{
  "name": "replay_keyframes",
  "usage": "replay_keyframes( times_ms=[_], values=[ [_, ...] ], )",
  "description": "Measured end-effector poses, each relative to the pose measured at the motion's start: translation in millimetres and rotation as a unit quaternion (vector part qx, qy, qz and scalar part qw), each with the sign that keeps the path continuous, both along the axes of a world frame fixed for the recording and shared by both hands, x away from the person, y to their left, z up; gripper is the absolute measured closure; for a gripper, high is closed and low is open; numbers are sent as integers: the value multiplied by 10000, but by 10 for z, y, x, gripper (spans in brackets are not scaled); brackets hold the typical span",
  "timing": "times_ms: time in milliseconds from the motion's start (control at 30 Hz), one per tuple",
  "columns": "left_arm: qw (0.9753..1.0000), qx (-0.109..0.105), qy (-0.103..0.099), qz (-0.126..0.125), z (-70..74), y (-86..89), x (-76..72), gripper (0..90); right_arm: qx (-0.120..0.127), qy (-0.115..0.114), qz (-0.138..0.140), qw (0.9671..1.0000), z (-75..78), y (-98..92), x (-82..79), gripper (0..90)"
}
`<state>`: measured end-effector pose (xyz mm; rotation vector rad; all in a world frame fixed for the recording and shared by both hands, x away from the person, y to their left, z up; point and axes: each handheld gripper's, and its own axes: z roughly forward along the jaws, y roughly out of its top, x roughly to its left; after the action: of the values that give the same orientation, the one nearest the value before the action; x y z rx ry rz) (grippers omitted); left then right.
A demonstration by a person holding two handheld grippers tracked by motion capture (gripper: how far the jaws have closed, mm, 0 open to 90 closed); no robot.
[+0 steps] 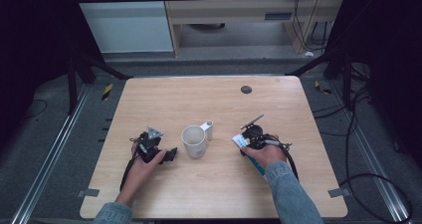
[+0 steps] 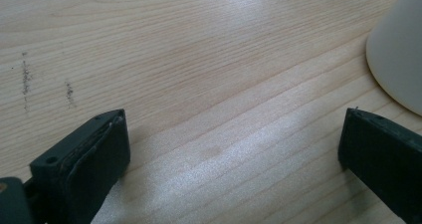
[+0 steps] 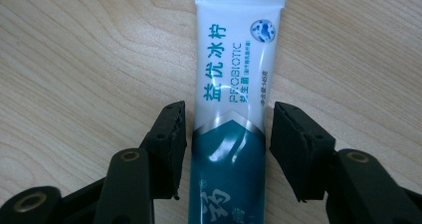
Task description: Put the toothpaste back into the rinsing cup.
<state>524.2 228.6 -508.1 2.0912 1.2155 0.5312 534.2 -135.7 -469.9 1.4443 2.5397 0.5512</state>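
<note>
- Wooden table (image 1: 164, 99): bare over most of its top; dark round spot (image 1: 246, 89) near the far edge, well apart from the work.
- White cup (image 1: 193, 141): upright at the middle of the near half, between the two tools; mouth up, nothing visible inside. A small pale part (image 1: 208, 129) stands or lies just beyond its rim, touching or nearly so; cannot tell which, nor what it is.
- Left gripper (image 2: 234, 149): resting low on the table just left of the cup, held in the left hand (image 1: 144, 165). Jaws spread wide, nothing between them but bare wood; cup wall (image 2: 398, 50) at the upper right of the left gripper view, apart from the jaws.
- Right gripper (image 3: 226, 134): held in the right hand (image 1: 266, 157), right of the cup. Jaws set narrowly to either side of the toothpaste tube (image 3: 234, 84), close to its edges with slim gaps left; not yet clamped, as judged from the right gripper view.
- Toothpaste tube: flat on the table right of the cup, white at the crimped end, teal toward the cap end; crimped end pointing away from the right gripper.
- Step in hand, as judged: grasp of the tube.
- Next move: close jaws squarely on the tube, lift clear, then carry toward the cup mouth, likely the target; tilt needed to stand the tube inside without tipping the cup.
</note>
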Motion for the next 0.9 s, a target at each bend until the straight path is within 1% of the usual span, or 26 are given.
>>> replay_keyframes(
  times_ms=[167, 333, 400, 467, 700, 833, 867, 900],
  values=[
    [10000, -2, -1, 1, 0, -1, 0, 0, -51, 50, -37, 10000, -14, 11, 14, 506],
    [10000, 4, 1, -3, 0, 0, 1, 0, -36, 46, 8, 10000, 3, 13, 24, 523],
    [10000, -2, -1, 1, 0, -1, 1, 0, -42, 81, -12, 10000, 8, 20, 25, 524],
    [10000, -2, -1, 1, 0, -1, 1, 0, -106, 88, -14, 9999, -1, 21, 26, 524],
    [10000, -8, -4, 5, -1, -2, 1, 0, -112, 191, -43, 9997, -4, 25, 27, 530],
    [10000, -16, -6, 10, -2, -3, 1, 0, -146, 180, -26, 9997, -9, 24, 34, 535],
    [10000, -16, -6, 10, -1, -3, 1, 0, -169, 209, -37, 9996, -5, 27, 32, 537],
    [10000, -10, -5, 6, -1, -2, 1, 0, -183, 191, 8, 9997, -6, 27, 34, 537]
  ],
)
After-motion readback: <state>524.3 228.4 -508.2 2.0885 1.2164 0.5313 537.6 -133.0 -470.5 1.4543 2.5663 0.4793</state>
